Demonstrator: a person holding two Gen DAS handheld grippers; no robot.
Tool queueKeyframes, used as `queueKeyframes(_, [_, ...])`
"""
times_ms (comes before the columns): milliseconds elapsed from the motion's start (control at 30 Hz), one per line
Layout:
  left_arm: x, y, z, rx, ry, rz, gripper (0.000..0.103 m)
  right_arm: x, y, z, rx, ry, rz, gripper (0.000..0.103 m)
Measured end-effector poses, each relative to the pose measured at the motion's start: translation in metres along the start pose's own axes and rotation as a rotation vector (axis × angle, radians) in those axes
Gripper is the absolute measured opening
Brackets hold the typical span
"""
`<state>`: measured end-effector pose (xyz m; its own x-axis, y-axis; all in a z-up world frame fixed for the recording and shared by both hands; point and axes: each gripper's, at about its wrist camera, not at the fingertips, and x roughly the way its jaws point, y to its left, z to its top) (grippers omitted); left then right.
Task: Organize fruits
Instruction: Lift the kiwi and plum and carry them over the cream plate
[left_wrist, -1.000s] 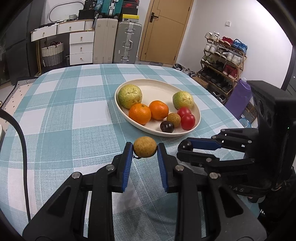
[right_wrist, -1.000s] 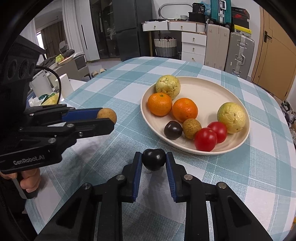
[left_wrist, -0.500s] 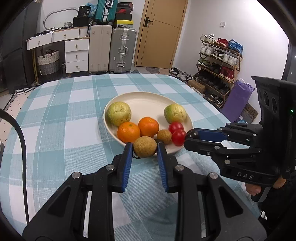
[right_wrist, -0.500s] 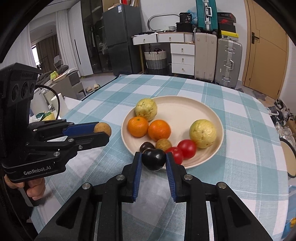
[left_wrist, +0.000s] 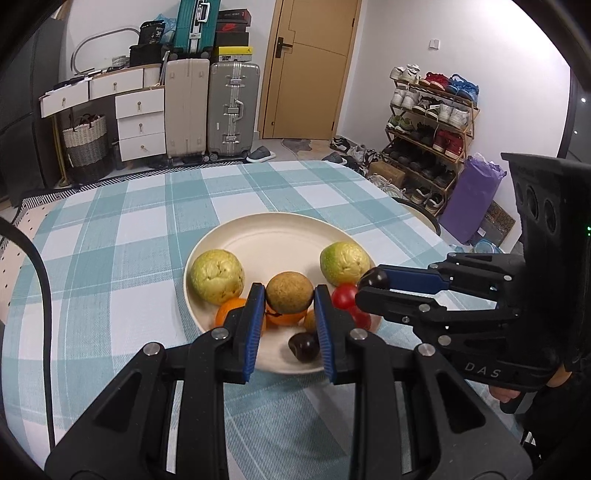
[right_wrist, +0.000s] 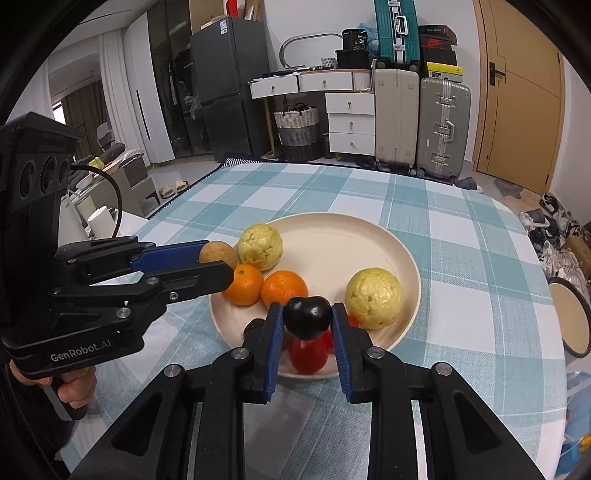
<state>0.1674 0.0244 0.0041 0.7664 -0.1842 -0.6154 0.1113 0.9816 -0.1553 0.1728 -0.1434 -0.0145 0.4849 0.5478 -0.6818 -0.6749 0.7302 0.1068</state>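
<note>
Across the middle of both wrist views spreads the table (left_wrist: 122, 236) under its teal-and-white checked cloth, and on it, at centre frame, sits the wide cream plate (left_wrist: 273, 240). Filling the lower half of the left wrist view, the left gripper (left_wrist: 289, 295) has its blue-padded jaws closed part-way on a round brown fruit (left_wrist: 289, 291), held above the near side of the plate; the same tool reaches in from the left edge of the right wrist view, the fruit at its tip. Filling the lower half of the right wrist view, the right gripper (right_wrist: 307, 318) is clamped likewise on a dark plum (right_wrist: 307, 318), held over the plate's near edge; in the left wrist view it enters from the right edge with the plum at its tip. On the plate lie two knobbly yellow-green fruits, the left guava (left_wrist: 217, 276) at centre left and the right guava (left_wrist: 344, 263) at centre right of the left wrist view. Below them, two oranges (right_wrist: 284, 288) lie side by side and touching, centre left in the right wrist view. Lower centre, partly hidden behind the jaws, are red tomatoes (left_wrist: 343, 296), a second dark plum (left_wrist: 303, 346) near the plate's front rim, and a small brown fruit (left_wrist: 309, 320) just beside the oranges.
</note>
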Motion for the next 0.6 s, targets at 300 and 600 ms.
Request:
queueKeyframes(300, [0.039,0.013,0.020,-0.005,0.031,0.010,0.024,0.021,-0.013,0.010,0.026,0.007,-0.010,0.027])
queueKeyframes(600, [0.069,0.016,0.024,0.022,0.061,0.028,0.024,0.038,-0.011,0.014,-0.006,0.041,0.010,0.027])
